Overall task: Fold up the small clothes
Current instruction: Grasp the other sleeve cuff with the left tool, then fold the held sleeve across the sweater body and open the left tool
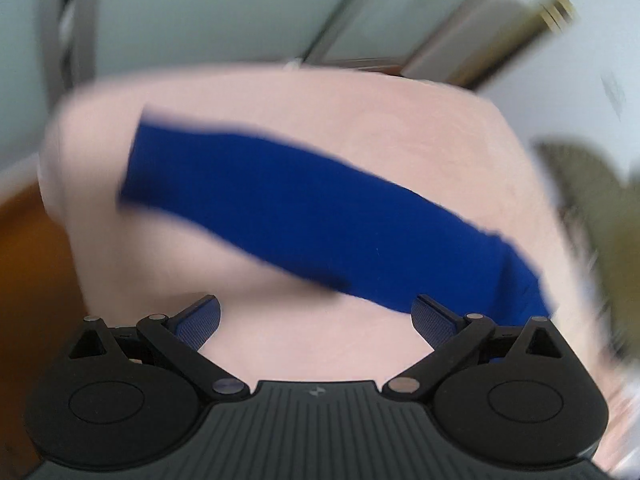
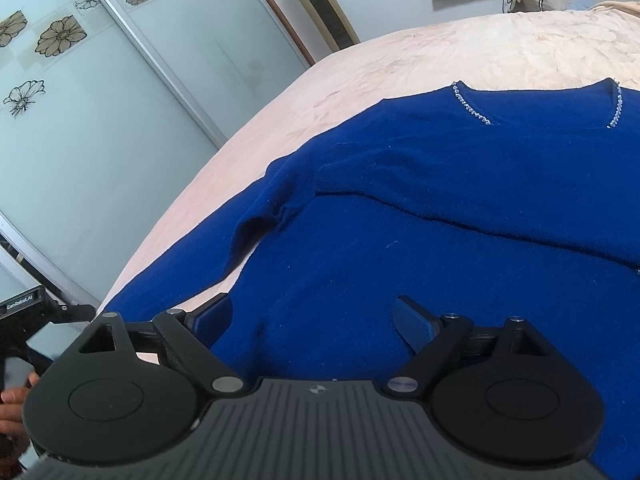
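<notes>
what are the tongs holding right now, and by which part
Nothing. The left tongs gape over the bedcover near the blue sweater's sleeve; the right tongs gape over the blue sweater.

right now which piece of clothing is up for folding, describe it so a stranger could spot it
Look at the bed with the pale pink cover beside the frosted sliding doors with flower prints. Spread flat on it is a deep blue sweater, one sleeve stretched toward the bed's edge. A line of small sparkling beads along its V neckline sets it apart.
</notes>
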Tool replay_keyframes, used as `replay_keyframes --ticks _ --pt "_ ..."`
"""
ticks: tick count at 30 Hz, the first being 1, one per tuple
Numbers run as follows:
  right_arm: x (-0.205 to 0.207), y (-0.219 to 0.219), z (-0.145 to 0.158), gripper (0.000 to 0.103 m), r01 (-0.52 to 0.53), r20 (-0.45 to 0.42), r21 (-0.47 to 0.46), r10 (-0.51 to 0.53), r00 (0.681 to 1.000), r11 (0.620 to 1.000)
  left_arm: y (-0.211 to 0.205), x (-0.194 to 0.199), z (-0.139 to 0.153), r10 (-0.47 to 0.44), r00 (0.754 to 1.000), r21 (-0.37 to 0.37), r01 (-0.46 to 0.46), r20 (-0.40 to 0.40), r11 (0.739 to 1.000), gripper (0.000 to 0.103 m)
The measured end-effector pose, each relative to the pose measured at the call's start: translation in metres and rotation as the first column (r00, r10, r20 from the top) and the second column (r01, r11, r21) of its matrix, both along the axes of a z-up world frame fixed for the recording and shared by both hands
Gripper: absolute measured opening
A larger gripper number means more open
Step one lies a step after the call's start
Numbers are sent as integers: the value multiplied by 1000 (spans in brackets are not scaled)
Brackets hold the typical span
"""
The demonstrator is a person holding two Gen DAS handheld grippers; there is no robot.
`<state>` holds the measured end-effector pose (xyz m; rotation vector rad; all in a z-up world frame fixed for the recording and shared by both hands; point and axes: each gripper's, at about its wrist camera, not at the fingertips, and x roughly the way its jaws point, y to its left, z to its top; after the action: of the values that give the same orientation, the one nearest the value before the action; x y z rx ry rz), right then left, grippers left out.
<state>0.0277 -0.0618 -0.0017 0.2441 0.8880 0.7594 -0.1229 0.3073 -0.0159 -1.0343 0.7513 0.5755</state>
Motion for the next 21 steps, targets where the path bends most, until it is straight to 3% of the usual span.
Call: replay_keyframes --ticks 3,6,9,11,12,13,15,16,18,21 --pt "-1 -3 -1 90 7 -4 4 -7 1000 1000 0 -15 -4 138 984 -30 -135 111 990 102" --pt "-1 -4 -2 90 15 -8 7 -15 1000 1000 7 -21 -12 248 943 -2 -253 222 967 102" --pt "-3 -3 -2 91 12 -3 -1 -12 1000 1000 19 -19 -19 327 901 3 -342 284 940 102" --pt "-4 -3 -2 91 10 0 -6 -10 1000 1000 20 -10 -18 353 889 21 -375 292 927 100" --pt "-4 -3 -2 91 10 0 -8 -10 1000 1000 23 -7 -19 372 884 31 -396 283 918 87" --pt "-4 -3 -2 91 11 -1 -8 -11 1000 1000 26 -6 -21 388 884 45 -413 260 910 59" --pt "-4 -5 -2 91 13 -3 -7 -13 1000 1000 29 1 -21 407 895 83 -427 184 900 19" --pt "-4 -5 -2 91 15 -5 -5 -15 1000 1000 30 2 -22 408 899 93 -425 158 900 10" --pt "-3 -5 -2 91 15 -7 -5 -15 1000 1000 30 4 -24 394 906 110 -413 156 904 6" --pt "-3 -6 -1 91 11 -4 -12 -12 1000 1000 20 11 -12 346 927 201 -370 148 907 6"
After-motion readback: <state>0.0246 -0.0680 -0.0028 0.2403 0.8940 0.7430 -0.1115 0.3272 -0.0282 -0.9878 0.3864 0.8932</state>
